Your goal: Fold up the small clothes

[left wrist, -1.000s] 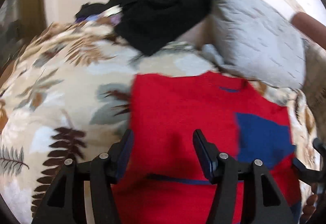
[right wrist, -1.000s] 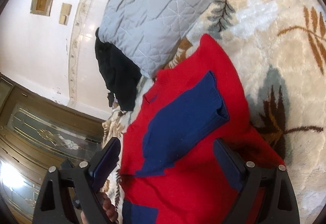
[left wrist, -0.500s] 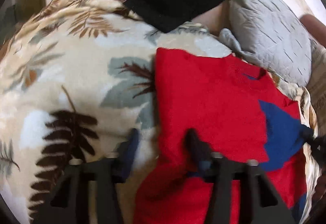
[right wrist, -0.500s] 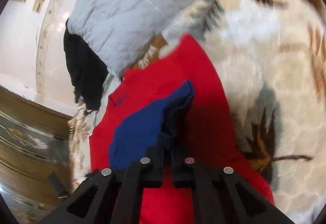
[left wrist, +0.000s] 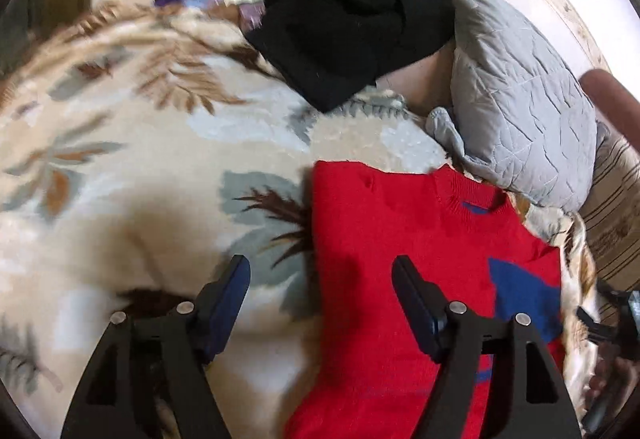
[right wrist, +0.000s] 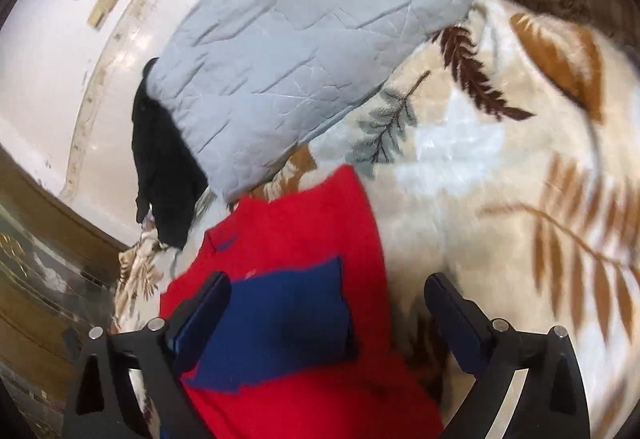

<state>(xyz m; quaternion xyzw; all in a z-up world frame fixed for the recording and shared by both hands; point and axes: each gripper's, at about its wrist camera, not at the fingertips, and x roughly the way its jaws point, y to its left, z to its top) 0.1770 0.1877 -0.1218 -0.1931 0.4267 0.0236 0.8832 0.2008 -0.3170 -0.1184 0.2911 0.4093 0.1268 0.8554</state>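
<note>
Because the red sweater (left wrist: 400, 239) is soft and limp, you should pinch its side edge; both the left tool (left wrist: 320, 303) and the right tool (right wrist: 328, 319) are spread, empty.

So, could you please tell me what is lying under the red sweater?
The red sweater lies flat on the leaf-print blanket, which shows around its left and top edges. Whatever the sweater covers directly cannot be seen.

Illumination is bright and diffuse. Both fisheye views curve strongly toward a dark circular rim. Motion blur smears the leaf-print blanket (left wrist: 120, 167) at the left view's left edge and (right wrist: 560, 223) at the right view's right side. Soft shadows fall on the red sweater (left wrist: 400, 239).
</note>
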